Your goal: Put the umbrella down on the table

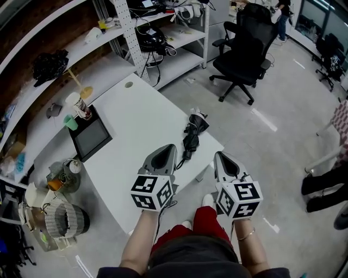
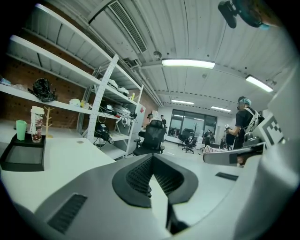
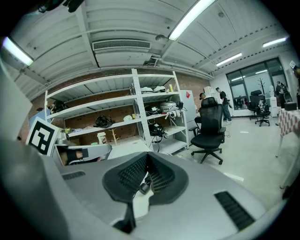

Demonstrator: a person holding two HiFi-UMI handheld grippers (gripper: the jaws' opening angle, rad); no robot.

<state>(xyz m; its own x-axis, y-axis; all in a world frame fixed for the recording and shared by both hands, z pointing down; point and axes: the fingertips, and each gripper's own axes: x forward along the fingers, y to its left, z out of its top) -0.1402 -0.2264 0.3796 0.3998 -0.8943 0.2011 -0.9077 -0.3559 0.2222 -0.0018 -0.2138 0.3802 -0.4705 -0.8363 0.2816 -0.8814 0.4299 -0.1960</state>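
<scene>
Ahead of the left gripper (image 1: 171, 147) and right gripper (image 1: 218, 155), both pressed together and empty, the umbrella (image 1: 191, 138) is lying on the counter (image 1: 136, 122); placing looks done, and only backing away seems called for.

At the right, a bystander (image 1: 322, 187) is cut off by the edge; only dark legs and shoes show. Far off, another person (image 1: 283, 13) loses the upper body to the top edge. The clutter (image 1: 152, 39) on the far shelves (image 1: 187, 61) is too small to name.
</scene>
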